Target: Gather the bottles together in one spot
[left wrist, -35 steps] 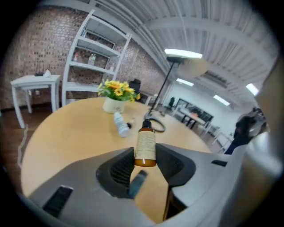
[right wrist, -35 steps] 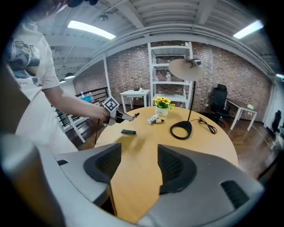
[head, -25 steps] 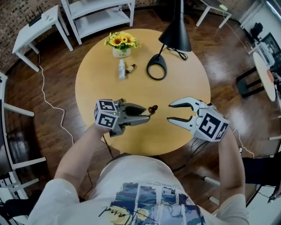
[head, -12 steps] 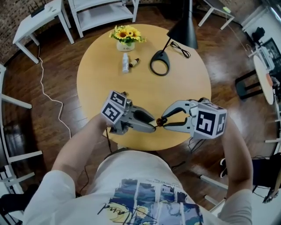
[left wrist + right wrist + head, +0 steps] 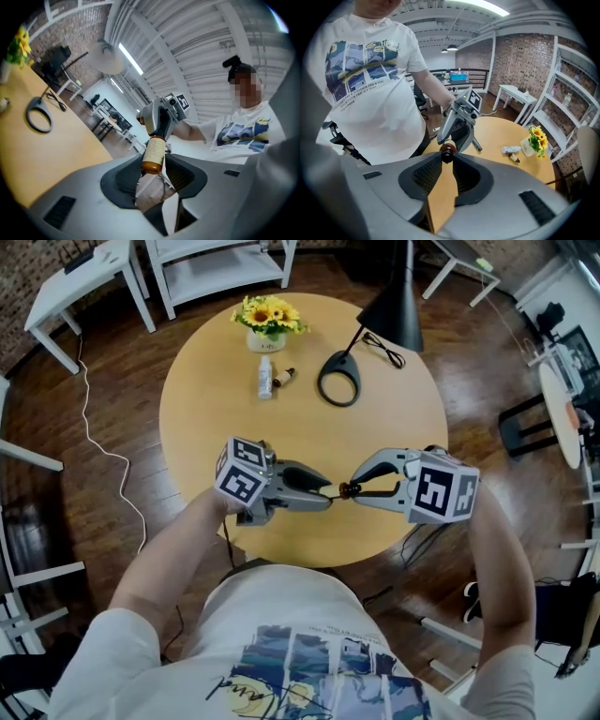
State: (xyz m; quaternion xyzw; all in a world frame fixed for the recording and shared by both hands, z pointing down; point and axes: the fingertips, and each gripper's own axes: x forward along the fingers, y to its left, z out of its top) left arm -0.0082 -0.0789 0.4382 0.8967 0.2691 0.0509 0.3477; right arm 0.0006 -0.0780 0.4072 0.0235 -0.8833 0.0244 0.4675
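Note:
A small amber bottle (image 5: 339, 491) hangs level above the round wooden table (image 5: 394, 427), between my two grippers. My left gripper (image 5: 328, 495) is shut on its base end (image 5: 153, 154); its jaws have just been opening a little, and the tips still touch the glass. My right gripper (image 5: 354, 491) has just been closing and is shut on the dark cap (image 5: 448, 151). A white bottle (image 5: 266, 377) and a small brown bottle (image 5: 285, 376) lie side by side at the table's far side.
A pot of sunflowers (image 5: 269, 320) stands just behind the two lying bottles. To their right is a black lamp with a ring base (image 5: 339, 388) and a shade (image 5: 392, 310). White shelves and side tables stand on the dark floor around.
The two grippers have come together over the table's near edge. The right gripper, open a second ago, has shut on the cap of the bottle held by the left.

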